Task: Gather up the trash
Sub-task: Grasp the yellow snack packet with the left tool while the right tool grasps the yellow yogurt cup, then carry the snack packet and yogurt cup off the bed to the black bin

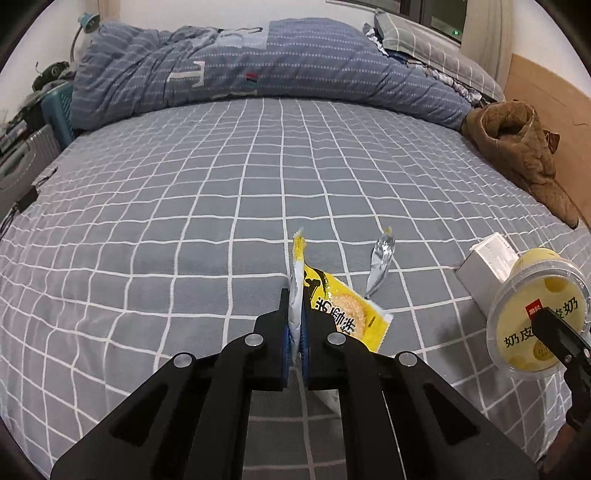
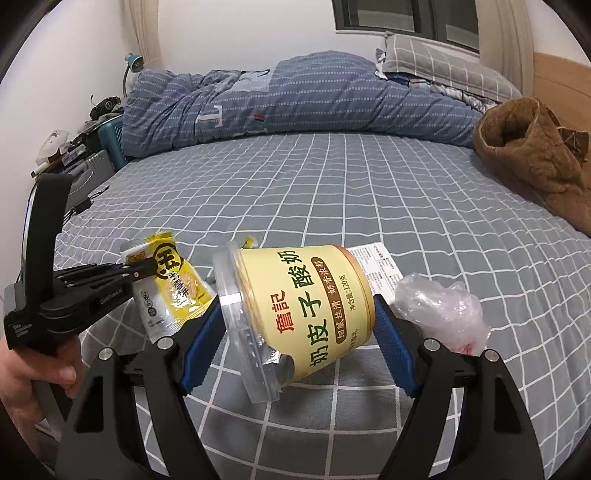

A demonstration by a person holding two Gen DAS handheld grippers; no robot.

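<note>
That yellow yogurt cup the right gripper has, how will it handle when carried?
The yogurt cup is probably light: its foil looks torn open. Its thin plastic wall may flex under the right gripper. Held tilted, with smooth, tapered sides, it might slip.

The yogurt cup (image 2: 306,314) in my right claw (image 2: 295,332) reads 詹記 奶皮子酸奶 and 净含量:120克; the blue quilt (image 2: 295,99) bears a "T".

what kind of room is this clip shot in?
Most likely a bedroom. The work surface is a bed with a grey checked sheet, a rumpled blue duvet lies along the far side, and a checked pillow sits under a window.
</note>
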